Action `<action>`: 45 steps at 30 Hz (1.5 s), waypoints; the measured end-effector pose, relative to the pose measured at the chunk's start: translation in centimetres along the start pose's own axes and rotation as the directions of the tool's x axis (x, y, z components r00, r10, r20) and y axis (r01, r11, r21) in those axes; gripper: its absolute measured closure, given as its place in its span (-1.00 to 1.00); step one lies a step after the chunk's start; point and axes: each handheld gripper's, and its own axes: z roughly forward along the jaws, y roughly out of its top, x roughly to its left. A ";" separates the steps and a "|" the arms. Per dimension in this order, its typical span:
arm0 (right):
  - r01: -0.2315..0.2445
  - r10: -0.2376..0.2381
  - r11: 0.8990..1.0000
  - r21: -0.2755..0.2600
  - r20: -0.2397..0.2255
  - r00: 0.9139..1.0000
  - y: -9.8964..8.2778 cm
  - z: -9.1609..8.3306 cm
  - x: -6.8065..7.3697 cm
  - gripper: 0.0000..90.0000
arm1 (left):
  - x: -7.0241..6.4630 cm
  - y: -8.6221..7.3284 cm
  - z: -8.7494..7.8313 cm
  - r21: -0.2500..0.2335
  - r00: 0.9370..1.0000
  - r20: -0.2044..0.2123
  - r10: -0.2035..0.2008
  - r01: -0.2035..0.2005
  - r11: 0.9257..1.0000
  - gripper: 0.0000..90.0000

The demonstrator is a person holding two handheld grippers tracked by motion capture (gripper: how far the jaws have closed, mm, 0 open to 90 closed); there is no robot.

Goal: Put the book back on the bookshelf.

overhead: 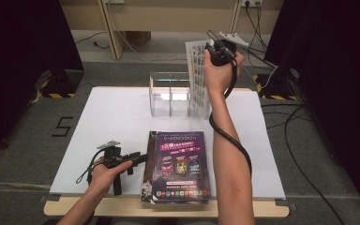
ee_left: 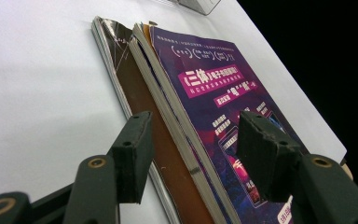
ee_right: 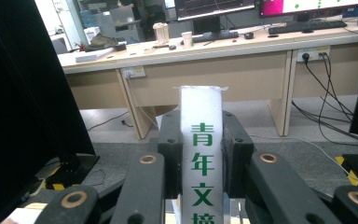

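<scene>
Nearest the camera in the high view, a stack of magazines (overhead: 177, 166) lies flat at the front edge of the white-covered bench (overhead: 117, 117), a purple cover on top. Just beside its left edge rests the left gripper (overhead: 138, 159), held low over the bench; in the left gripper view its fingers (ee_left: 133, 154) stand wide apart, one over the bare white surface and the other above the purple cover, straddling the stack's edge (ee_left: 168, 116) without pressing on it. Farther back, the right gripper (overhead: 215, 47) is raised above the rear right part of the bench and grips a white magazine (overhead: 198, 77) that hangs upright, just beside a clear plastic box (overhead: 169, 93) with compartments. Seen from the right gripper view, its fingers (ee_right: 170, 154) are closed against both sides of that magazine's spine (ee_right: 201, 158), which bears green characters.
</scene>
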 end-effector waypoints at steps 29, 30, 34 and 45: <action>0.128 -0.129 0.990 -0.063 -0.011 0.992 -5.1 -1.2 -0.7 0.64 | 0.4 -0.4 0.1 0.005 1.000 -0.002 -0.003 0.003 1.000 0.00; 0.122 -0.123 0.991 -0.057 -0.017 0.992 -5.4 -1.5 -0.7 0.64 | 0.4 -0.4 0.1 0.010 1.000 -0.004 -0.002 0.002 1.000 0.00; 0.143 -0.145 0.989 -0.041 -0.042 0.989 -6.0 -2.7 -0.9 0.63 | 0.3 -0.6 0.2 0.008 1.000 0.000 -0.005 0.005 1.000 0.00; 0.190 -0.190 0.982 -0.008 -0.027 0.981 -6.9 -5.7 -2.2 0.62 | 0.3 -0.5 0.2 0.012 1.000 -0.003 -0.002 0.002 1.000 0.00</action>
